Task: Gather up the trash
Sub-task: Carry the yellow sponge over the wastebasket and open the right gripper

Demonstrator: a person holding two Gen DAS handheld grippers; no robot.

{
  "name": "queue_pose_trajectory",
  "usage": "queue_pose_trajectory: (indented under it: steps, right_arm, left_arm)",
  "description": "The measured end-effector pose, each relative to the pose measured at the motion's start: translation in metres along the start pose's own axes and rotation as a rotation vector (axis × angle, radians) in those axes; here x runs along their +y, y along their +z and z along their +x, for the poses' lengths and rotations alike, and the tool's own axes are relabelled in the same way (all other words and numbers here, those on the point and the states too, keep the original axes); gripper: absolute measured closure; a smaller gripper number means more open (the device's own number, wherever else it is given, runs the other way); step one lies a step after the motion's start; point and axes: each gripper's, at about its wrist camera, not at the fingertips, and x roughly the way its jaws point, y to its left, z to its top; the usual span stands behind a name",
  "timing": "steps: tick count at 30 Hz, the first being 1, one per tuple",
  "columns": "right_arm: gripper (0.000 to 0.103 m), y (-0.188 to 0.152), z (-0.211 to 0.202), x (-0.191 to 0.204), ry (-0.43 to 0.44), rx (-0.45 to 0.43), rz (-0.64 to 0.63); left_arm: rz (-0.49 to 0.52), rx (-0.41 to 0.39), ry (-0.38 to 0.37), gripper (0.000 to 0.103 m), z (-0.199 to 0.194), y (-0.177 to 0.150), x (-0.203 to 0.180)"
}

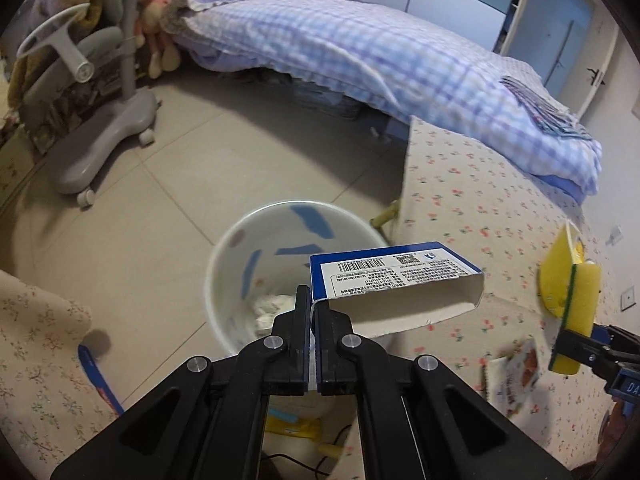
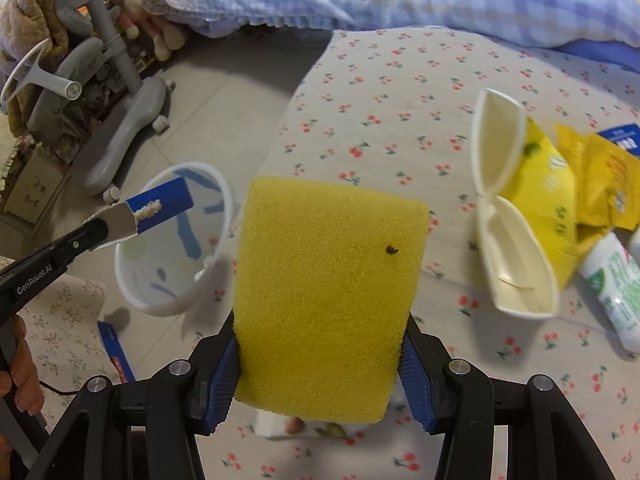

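Already the left tool (image 1: 312,300) clamps the blue carton (image 1: 394,280), long axis level, over the white bin (image 1: 224,248). From the right wrist, right tool (image 2: 320,364) clamps the yellow sponge (image 2: 324,292) above the bed, bin (image 2: 222,196) lower-left.

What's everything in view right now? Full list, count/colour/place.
carton: 1, blue and white, open-ended, pinched in the left gripper above the bin
sponge: 1, yellow, clamped in the right gripper
bin: 1, white with blue marks, on the floor by the bed, white scrap inside
clamshell box: 1, cream, open, on the floral sheet
wrappers: several, yellow, behind the clamshell box
tube: 1, white and green, right edge of the sheet
quilt: 1, blue-purple check, on the bed
chair: 1, grey, on wheels, far left
soft toys: a few, pink and beige, beside the chair
left gripper: 1, black, shut
right gripper: 1, black, blue pads
hand: 1, lower left edge
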Motion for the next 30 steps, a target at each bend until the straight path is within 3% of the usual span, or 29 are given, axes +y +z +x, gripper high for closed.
queue_pose_trajectory:
  steps: [7, 9, 10, 11, 12, 13, 14, 25, 30]
  right_arm:
    - [0.043, 0.011, 0.016, 0.026, 0.025, 0.003, -0.025]
    - [0.043, 0.013, 0.022, 0.033, 0.032, 0.007, -0.03]
    - [0.043, 0.014, 0.025, 0.036, 0.034, 0.01, -0.032]
    - [0.043, 0.015, 0.028, 0.039, 0.037, 0.012, -0.034]
    - [0.043, 0.017, 0.032, 0.043, 0.04, 0.015, -0.035]
    - [0.043, 0.018, 0.034, 0.046, 0.043, 0.016, -0.036]
    - [0.043, 0.019, 0.039, 0.05, 0.047, 0.02, -0.038]
    - [0.043, 0.029, 0.069, 0.093, 0.086, 0.03, -0.066]
    - [0.043, 0.032, 0.086, 0.109, 0.091, 0.033, -0.085]
  left_arm:
    - [-0.036, 0.018, 0.035, 0.1, 0.01, -0.001, 0.036]
    - [-0.041, 0.073, 0.006, 0.096, 0.017, 0.001, 0.043]
    - [-0.044, 0.102, 0.004, 0.085, 0.019, -0.001, 0.045]
    - [-0.048, 0.112, 0.008, 0.062, 0.02, -0.002, 0.048]
    - [-0.051, 0.107, 0.014, 0.049, 0.018, -0.005, 0.05]
    - [-0.051, 0.095, 0.031, 0.028, 0.015, -0.007, 0.054]
    - [-0.048, 0.085, 0.043, 0.023, 0.013, -0.009, 0.055]
    - [-0.063, 0.05, 0.167, 0.015, -0.002, -0.029, 0.093]
    - [-0.056, 0.027, 0.179, 0.014, -0.01, -0.03, 0.095]
